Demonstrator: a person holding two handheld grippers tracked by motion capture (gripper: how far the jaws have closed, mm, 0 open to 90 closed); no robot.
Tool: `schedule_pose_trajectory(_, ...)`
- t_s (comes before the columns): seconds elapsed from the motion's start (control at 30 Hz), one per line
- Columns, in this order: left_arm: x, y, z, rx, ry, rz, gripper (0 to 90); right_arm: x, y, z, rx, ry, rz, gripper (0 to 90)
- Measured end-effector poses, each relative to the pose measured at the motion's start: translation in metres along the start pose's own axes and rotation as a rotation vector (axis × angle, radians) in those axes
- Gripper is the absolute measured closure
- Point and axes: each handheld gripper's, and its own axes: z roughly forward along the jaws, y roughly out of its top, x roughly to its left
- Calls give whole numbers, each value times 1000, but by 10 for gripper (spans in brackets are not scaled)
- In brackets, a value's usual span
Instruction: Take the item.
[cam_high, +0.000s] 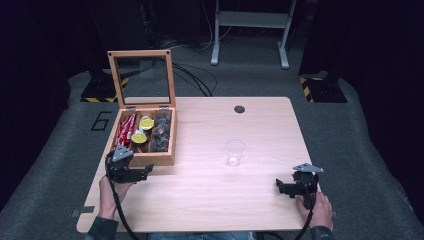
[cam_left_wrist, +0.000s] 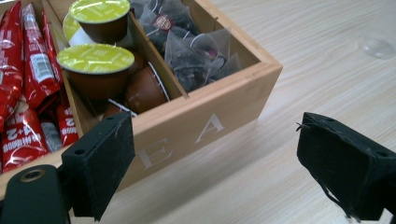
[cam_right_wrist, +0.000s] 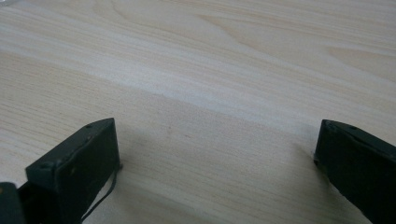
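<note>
The wooden tea box (cam_high: 150, 159) stood at the left of the table (cam_high: 210, 200), its glass-paned lid (cam_high: 142, 77) raised upright at the far side. Its left compartment held red sachets (cam_high: 126, 131), the middle one brown capsules with yellow-green tops (cam_high: 140, 137), and the right one dark pyramid tea bags (cam_high: 161, 132). The left gripper (cam_high: 145, 172) sat just at the box's near left corner, held by the person's left hand (cam_high: 111, 187); in the left gripper view its fingers (cam_left_wrist: 100, 163) were spread wide with nothing between them, and the box's near wall (cam_left_wrist: 205, 119), lettered "EA", lay just beyond the left finger and crossed the gap between the two. That left finger covered the start of the lettering, and the sachets were cut off at the frame's left edge. A clear plastic cup (cam_high: 235, 152) stood in the middle of the table, well apart from both grippers; in the left gripper view a faint clear patch at the far right edge was too indistinct to identify. The right gripper (cam_high: 281, 187) rested near the table's near right corner in the person's right hand (cam_high: 316, 210), its fingers (cam_right_wrist: 77, 172) also wide apart over bare wood, gripping nothing, the right finger cut off by the frame.
</note>
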Motion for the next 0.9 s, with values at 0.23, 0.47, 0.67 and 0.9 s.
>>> schedule_pose_trajectory(0.23,1,12,4,-14,-16,-7,111,0,0,0,-1,2,-2,0)
schedule_pose_trajectory(0.47,1,20,9,-13,-16,2,112,0,0,0,-2,4,-3,0)
schedule_pose_trajectory(0.67,1,30,15,-21,-32,5,118,0,0,0,2,4,-5,0)
schedule_pose_trajectory(0.9,3,44,18,-33,-47,15,97,-1,0,0,2,4,-5,0)
